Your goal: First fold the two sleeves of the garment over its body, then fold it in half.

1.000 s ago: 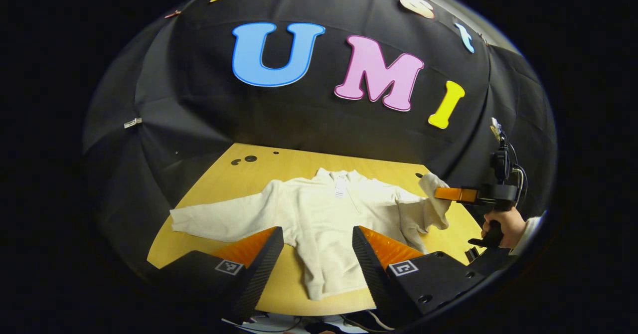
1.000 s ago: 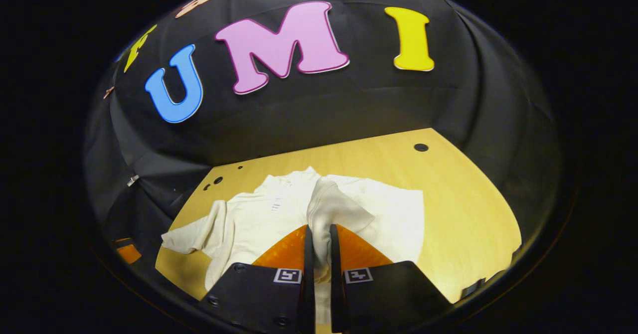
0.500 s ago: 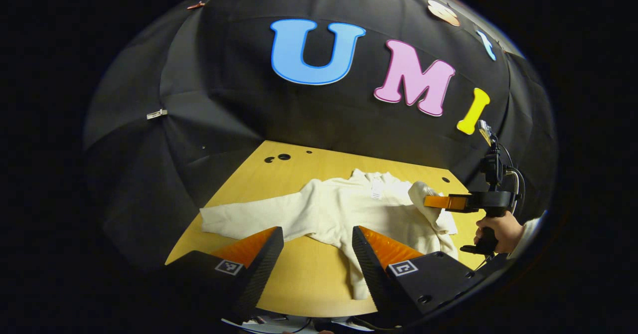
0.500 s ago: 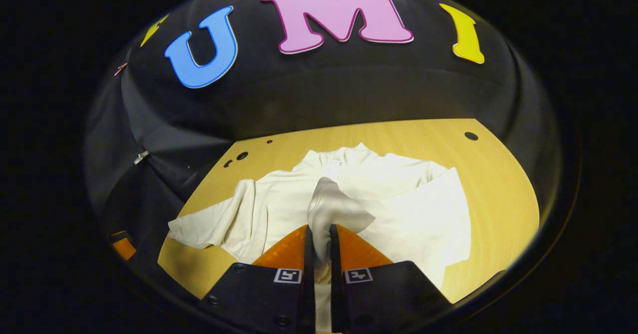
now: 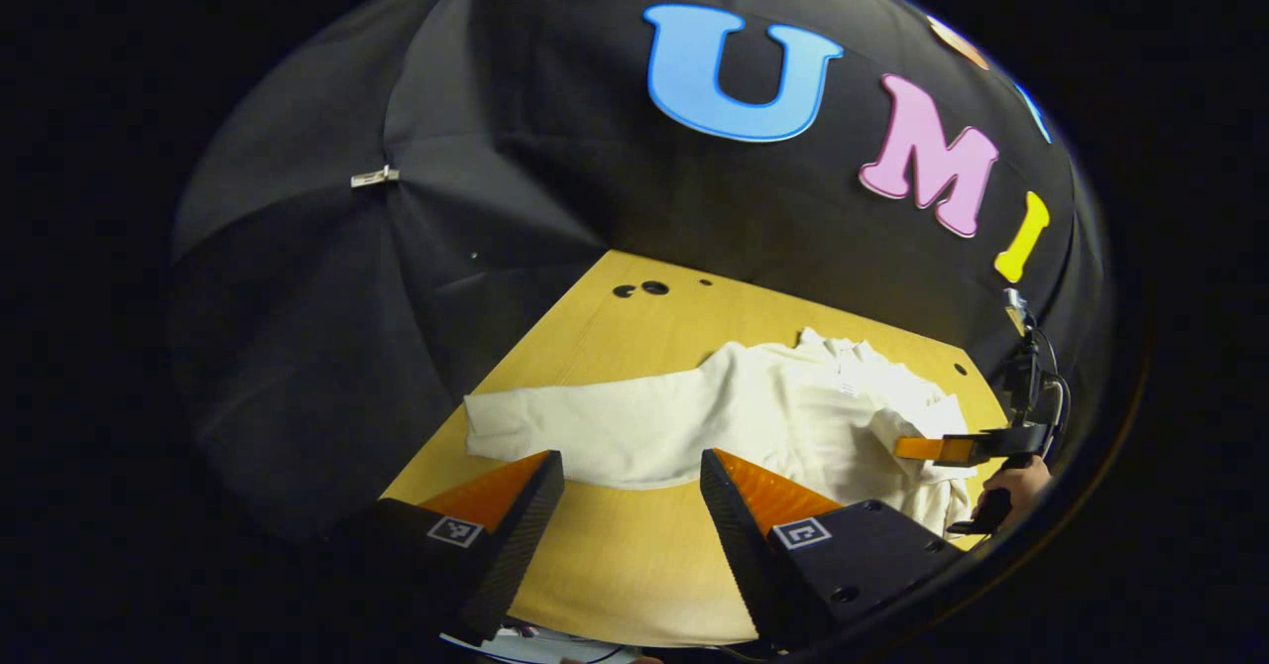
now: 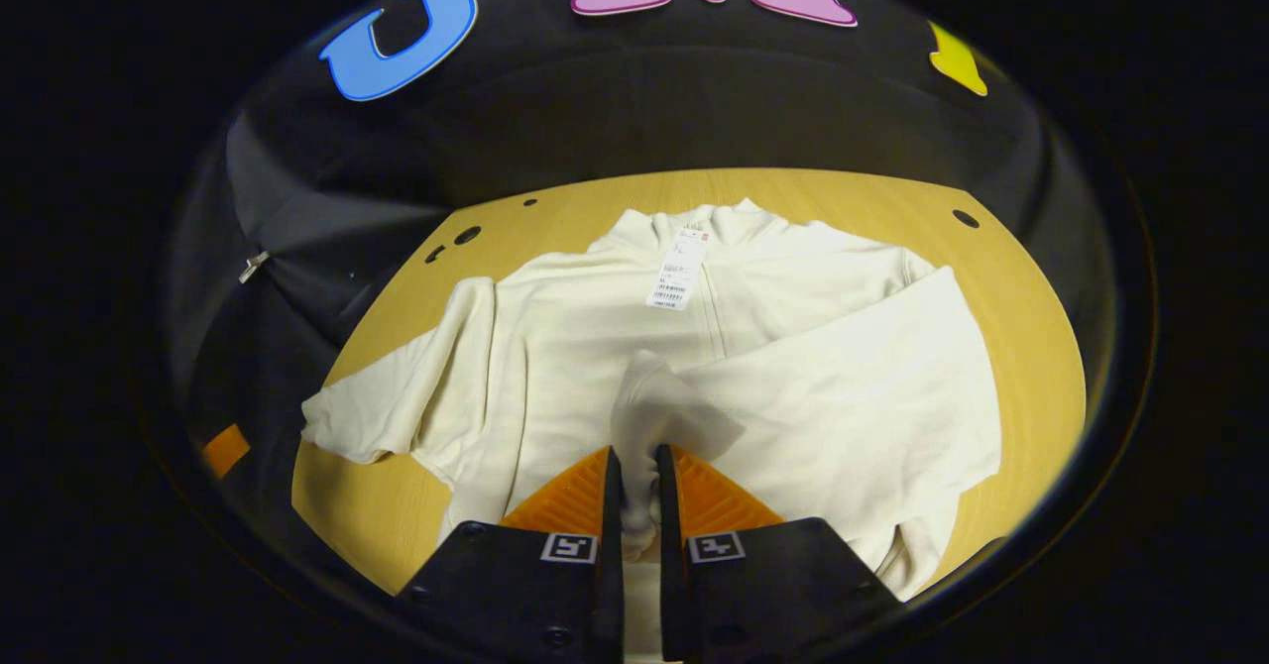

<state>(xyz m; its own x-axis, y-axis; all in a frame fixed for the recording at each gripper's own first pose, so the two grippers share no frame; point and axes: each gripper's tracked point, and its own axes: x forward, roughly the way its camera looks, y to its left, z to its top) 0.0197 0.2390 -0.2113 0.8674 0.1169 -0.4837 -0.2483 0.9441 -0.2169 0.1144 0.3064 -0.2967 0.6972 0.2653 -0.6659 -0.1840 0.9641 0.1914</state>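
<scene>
Garment [image 6: 595,347] cream, tagged, sleeve [image 6: 843,387] folded across body

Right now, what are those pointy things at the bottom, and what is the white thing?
Those are grippers, two-finger tongs that a person holds, one in each hand. A camera rides on each, so each picture looks out along its own fingers. The white thing is a sweater lying on a wooden table. In the right gripper view, the right gripper pinches one sleeve and holds it over the sweater's body. In the left gripper view, the left gripper is open, near the other sleeve, which lies flat. A hand holds the right gripper there.
</scene>
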